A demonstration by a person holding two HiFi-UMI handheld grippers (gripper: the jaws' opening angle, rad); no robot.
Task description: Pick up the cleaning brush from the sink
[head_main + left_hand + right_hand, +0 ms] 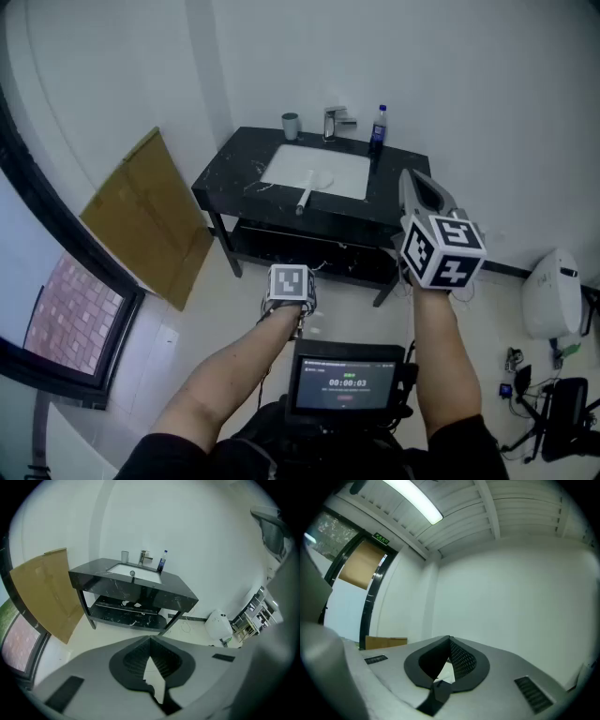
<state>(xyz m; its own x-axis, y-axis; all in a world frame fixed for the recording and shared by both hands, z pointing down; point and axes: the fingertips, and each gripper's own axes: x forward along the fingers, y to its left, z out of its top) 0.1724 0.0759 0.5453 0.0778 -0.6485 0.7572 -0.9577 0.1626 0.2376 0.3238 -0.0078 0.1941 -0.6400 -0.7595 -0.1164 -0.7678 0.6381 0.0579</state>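
The cleaning brush [307,192] has a white handle and lies across the front edge of the white sink [342,169], which is set in a black vanity top [230,173]. The left gripper view shows the brush's end [132,573] poking over the sink's front rim [143,577]. My left gripper [150,639] is shut and empty, held low and far short of the vanity; its marker cube [289,283] shows in the head view. Off to the right, my right gripper [409,176] is raised. In its own view this right gripper [450,638] faces the white wall, shut on nothing.
A grey cup [291,125], a faucet [336,122] and a blue bottle [378,128] stand behind the sink. A cardboard sheet [150,220] leans left of the vanity. A lower shelf [300,248] runs under it. A white appliance [553,292] and cables lie at right.
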